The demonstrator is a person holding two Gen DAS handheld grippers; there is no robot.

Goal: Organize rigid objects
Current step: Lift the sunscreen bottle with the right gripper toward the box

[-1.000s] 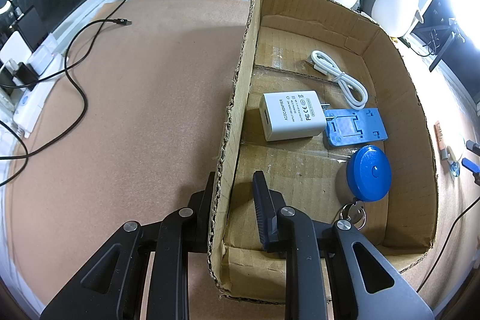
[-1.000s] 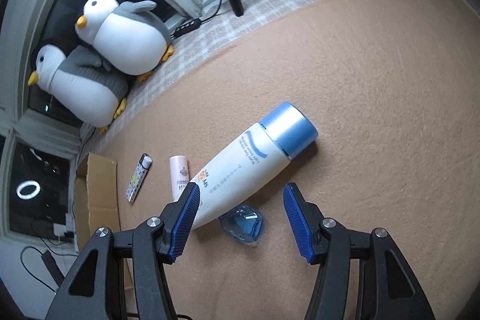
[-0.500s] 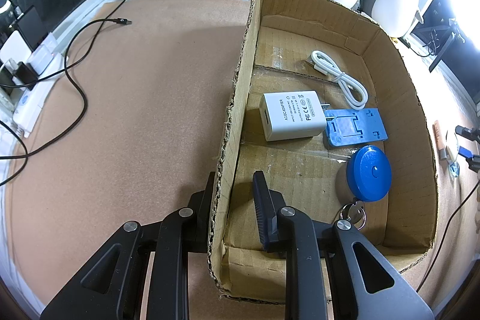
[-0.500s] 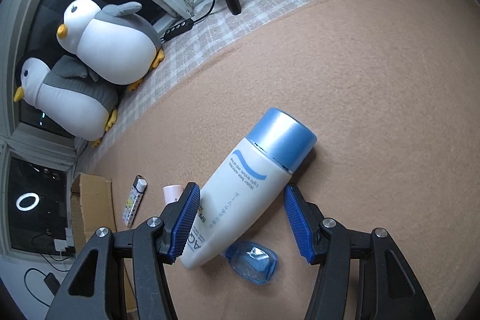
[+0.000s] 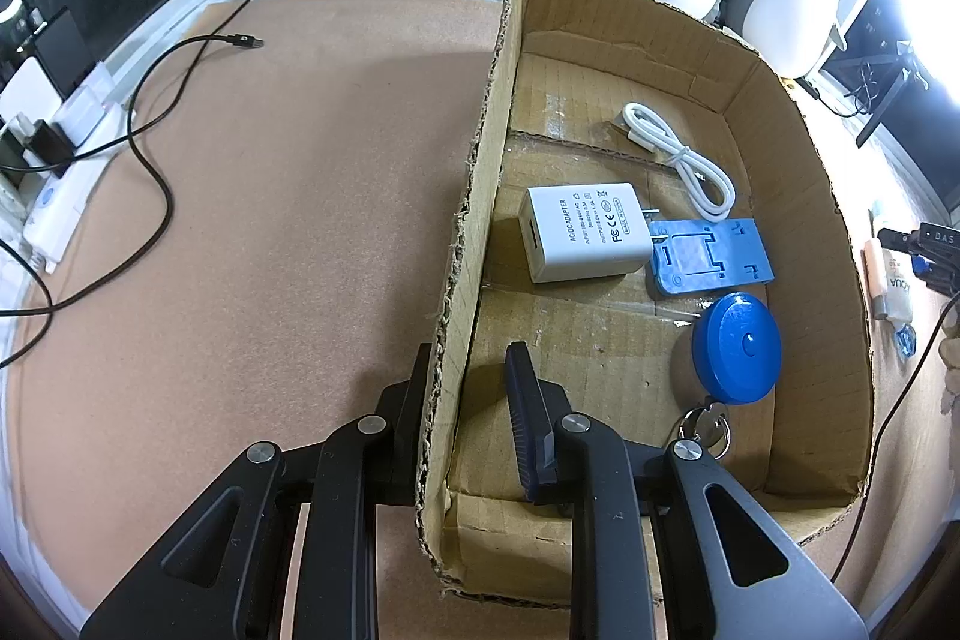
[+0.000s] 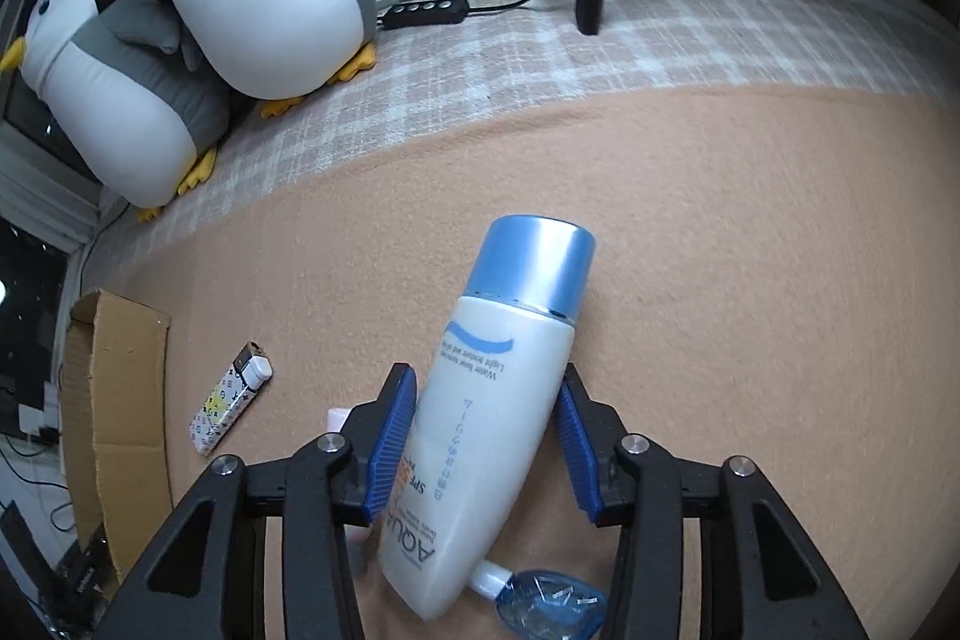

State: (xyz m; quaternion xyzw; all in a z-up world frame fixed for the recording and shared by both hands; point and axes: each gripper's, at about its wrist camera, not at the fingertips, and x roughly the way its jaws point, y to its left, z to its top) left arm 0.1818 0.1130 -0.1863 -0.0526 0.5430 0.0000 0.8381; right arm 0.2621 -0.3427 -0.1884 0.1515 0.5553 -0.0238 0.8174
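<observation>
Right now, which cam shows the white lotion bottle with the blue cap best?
Right wrist: the white lotion bottle with the blue cap lies full length, label readable, between the closing right gripper. Left wrist catches only a sliver of it at the frame edge.

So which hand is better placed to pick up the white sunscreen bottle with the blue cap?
Right: the right gripper is closing around the white sunscreen bottle; the left gripper clamps the cardboard box wall.

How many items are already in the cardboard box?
4: a white cable at the back, a white charger and a blue stand mid-box, a blue tape measure nearest, none visibly hidden.
</observation>
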